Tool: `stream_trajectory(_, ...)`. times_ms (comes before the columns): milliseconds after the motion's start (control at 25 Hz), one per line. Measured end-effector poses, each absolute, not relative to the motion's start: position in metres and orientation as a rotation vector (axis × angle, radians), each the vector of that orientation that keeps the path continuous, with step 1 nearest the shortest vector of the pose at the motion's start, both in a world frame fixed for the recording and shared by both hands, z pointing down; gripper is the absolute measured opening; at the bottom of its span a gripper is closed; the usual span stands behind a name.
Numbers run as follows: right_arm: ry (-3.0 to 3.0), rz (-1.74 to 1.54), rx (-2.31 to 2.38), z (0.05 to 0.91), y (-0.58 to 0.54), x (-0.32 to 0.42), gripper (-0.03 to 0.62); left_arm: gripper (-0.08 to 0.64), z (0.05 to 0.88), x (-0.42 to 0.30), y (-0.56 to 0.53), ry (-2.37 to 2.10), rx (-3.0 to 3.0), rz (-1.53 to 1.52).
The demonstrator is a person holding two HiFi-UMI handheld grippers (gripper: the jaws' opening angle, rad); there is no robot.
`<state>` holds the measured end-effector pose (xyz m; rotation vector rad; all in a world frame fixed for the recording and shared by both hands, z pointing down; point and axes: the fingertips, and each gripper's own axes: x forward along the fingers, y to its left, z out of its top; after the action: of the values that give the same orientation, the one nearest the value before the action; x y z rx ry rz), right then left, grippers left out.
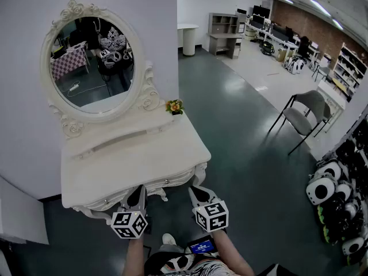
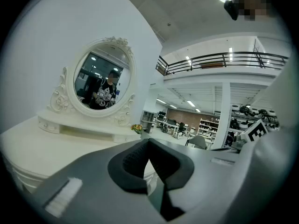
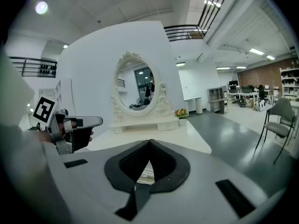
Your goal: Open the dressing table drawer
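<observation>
drawer (image 1: 161, 186): sitting in the front apron of the dressing table (image 1: 196, 153), right under the 6 o'clock edge of the tabletop (image 1: 138, 157) in the head view; its front is lying flush with the apron, so it is looking closed; a small knob (image 1: 167, 182) is showing on it.
left gripper (image 1: 138, 190): pointing at the apron from 6 o'clock, tips just beside the drawer front, touching or not is not showing; in its own view the jaws are pressing together at the tips, nothing pinched between them.
right gripper (image 1: 199, 190): reaching toward the 5 o'clock corner of the dressing table, just beside the left gripper; its jaws are also pressing together, holding nothing.
marker cubes: one is riding on each gripper at 6 o'clock of the head view, the two standing near each other but apart.
mirror (image 1: 92, 62): standing upright at the 11 o'clock side of the tabletop in an oval carved white frame, reflecting the person with both grippers.
flower pot (image 1: 175, 106): sitting at the 1 o'clock corner of the tabletop, just beside the mirror frame.
chair (image 1: 305, 117): standing on the grey floor (image 1: 241, 154) at 3 o'clock, well apart from the dressing table.
</observation>
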<state>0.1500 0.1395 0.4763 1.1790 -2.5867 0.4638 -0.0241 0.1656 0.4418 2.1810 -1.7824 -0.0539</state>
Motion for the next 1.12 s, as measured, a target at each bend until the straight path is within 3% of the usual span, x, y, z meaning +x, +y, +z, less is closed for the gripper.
stream_trajectory(440, -2.561, 0.365, 1.202, 0.482, 0.131, 0.133, 0.003, 0.004, 0.457, -0.038, 0.162, -1.807, 2.156, 0.007)
stream_trajectory(480, -2.555, 0.374, 1.200, 0.485, 0.127, 0.130, 0.021, 0.022, 0.460, -0.039, 0.159, -1.802, 2.157, 0.010)
stream_trajectory(520, -2.550, 0.389, 1.196, 0.488, 0.120, 0.127, 0.099, 0.048, 0.462, -0.042, 0.153, -1.795, 2.159, 0.008)
stream_trajectory(560, -2.544, 0.404, 1.197, 0.492, 0.113, 0.124, 0.123, 0.068, 0.464, -0.044, 0.146, -1.787, 2.161, 0.003)
stream_trajectory(800, -2.493, 0.439, 1.232, 0.515, 0.049, 0.102, 0.120, 0.103, 0.480, -0.069, 0.078, -1.748, 2.179, 0.003)
stream_trajectory(1120, -2.389, 0.486, 1.311, 0.542, -0.066, 0.047, 0.120, 0.088, 0.513, -0.106, -0.047, -1.668, 2.300, 0.237)
